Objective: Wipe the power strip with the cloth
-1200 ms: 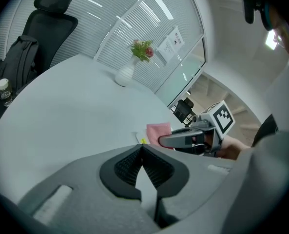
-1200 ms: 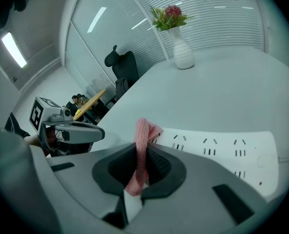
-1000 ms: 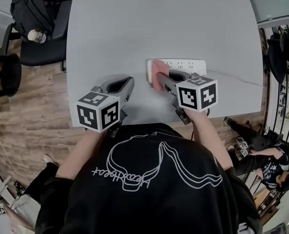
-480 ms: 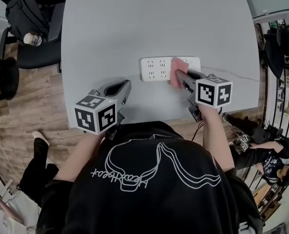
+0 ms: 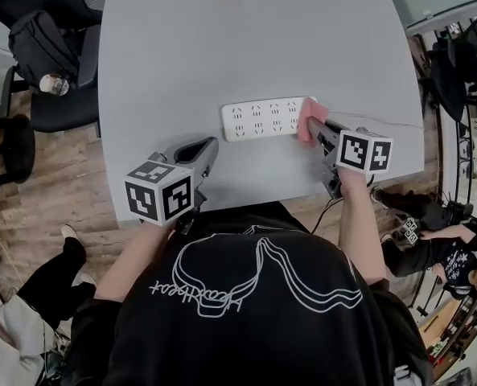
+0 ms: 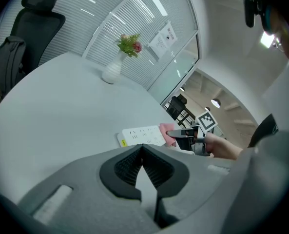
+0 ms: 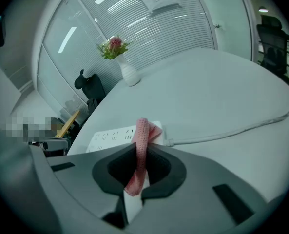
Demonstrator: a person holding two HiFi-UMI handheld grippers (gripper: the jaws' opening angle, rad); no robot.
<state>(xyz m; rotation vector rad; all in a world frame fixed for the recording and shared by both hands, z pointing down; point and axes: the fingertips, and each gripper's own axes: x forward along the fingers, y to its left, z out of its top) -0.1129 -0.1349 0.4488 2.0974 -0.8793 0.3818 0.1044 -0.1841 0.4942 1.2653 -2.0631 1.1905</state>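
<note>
Right gripper (image 5: pixel 312 127) pinches one pink cloth (image 5: pixel 310 109), hiding the right end of one power strip (image 5: pixel 258 120); left gripper (image 5: pixel 210 144) is closed, empty.

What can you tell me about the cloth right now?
The cloth is a small pink piece of soft-looking fabric, bunched into a narrow strip. The right gripper is shut on it, so it stands on edge between the jaws, with a short tail hanging behind them. Its front end lies on the right end of the white power strip, the end where the cable leaves.
</note>
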